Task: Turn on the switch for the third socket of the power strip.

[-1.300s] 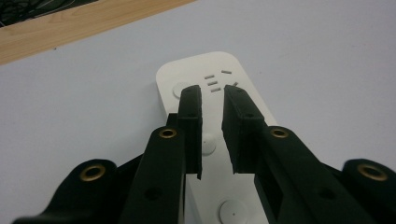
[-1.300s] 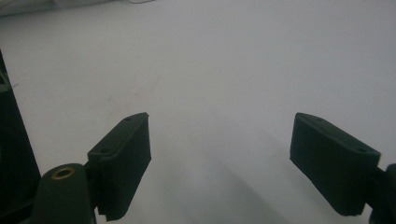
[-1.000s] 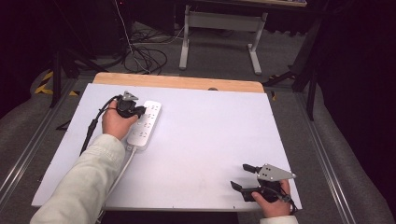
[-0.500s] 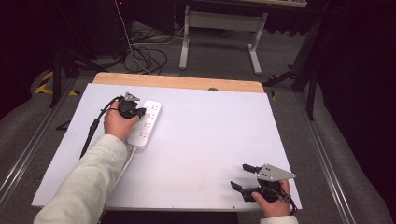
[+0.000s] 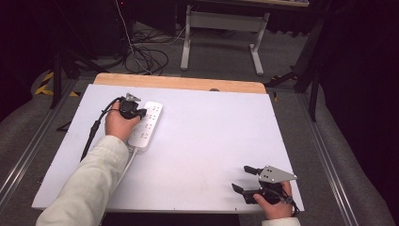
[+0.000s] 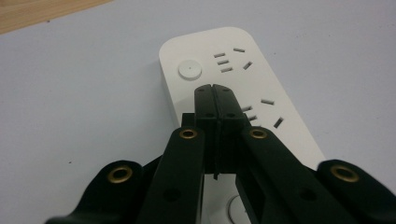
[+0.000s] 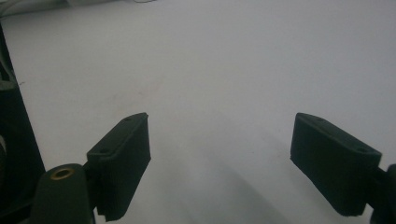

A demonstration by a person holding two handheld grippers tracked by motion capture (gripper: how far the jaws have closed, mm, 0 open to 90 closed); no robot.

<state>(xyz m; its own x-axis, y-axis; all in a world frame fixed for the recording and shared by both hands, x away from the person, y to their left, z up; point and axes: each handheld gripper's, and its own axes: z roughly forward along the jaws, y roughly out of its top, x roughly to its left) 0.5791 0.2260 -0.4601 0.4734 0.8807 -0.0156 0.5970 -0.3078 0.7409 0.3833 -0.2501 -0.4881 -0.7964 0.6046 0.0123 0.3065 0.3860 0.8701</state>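
Two closed jaws — left gripper [image 6: 215, 91] — over power strip [image 6: 243, 88].

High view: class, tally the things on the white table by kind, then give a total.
Power strip: 1
Tongs: 2, left tongs and right tongs
Total: 3

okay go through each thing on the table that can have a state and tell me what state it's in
Power strip: lying flat on the table, sockets up, nothing plugged in.
Left gripper: shut, empty, tips over the strip near its round button.
Right gripper: open, empty, at the table's near right corner.
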